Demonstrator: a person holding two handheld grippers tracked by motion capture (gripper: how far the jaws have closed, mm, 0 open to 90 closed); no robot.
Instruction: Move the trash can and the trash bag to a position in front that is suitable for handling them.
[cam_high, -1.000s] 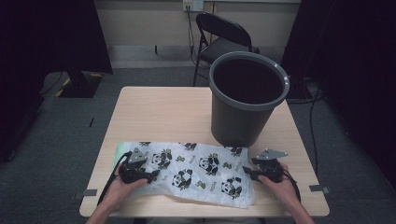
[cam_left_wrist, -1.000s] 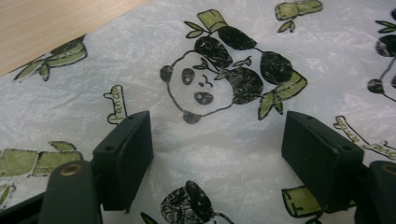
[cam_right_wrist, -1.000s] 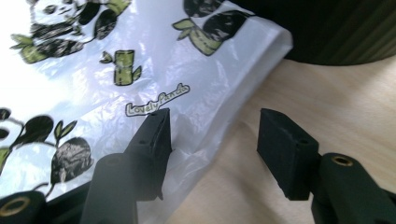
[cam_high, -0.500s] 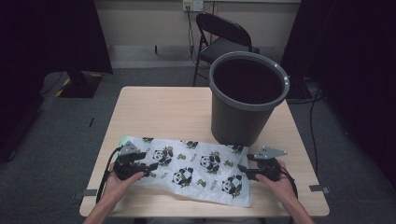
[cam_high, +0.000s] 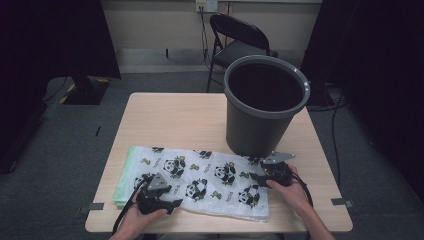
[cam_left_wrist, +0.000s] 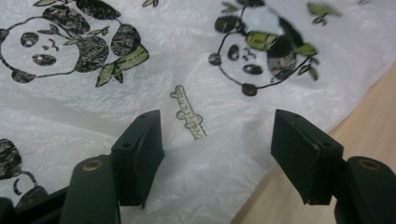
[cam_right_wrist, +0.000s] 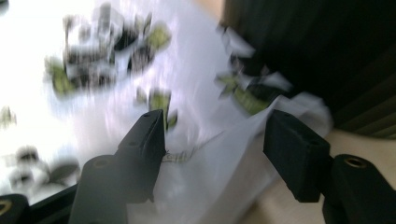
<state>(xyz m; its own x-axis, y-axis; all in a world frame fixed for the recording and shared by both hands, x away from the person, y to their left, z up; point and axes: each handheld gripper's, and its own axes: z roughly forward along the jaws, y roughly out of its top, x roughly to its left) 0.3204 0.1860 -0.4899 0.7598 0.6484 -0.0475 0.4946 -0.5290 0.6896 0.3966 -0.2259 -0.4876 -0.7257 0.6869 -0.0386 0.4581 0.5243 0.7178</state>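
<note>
1. Left gripper (cam_left_wrist: 217, 154): jaws apart, just been closing a bit, nothing pinched. Bag (cam_left_wrist: 196, 60) film lies flat under the gap, near its front edge.
2. Right gripper (cam_right_wrist: 212, 154): jaws apart, not clamped. A raised corner of the bag sits between them; contact with the pads can't be told, the view is motion-blurred.
3. Bag lies flat on the near half of the table (cam_high: 170, 115), its far right corner touching the bin (cam_high: 260, 107).
4. Handling, my guess: thin crinkly plastic, very light, limp, slippery. Pinch a lifted edge or corner, not the flat middle.
5. Hidden: bin interior is dark. Bag mouth side not readable; the green strip at its left end may be the hem.
</note>
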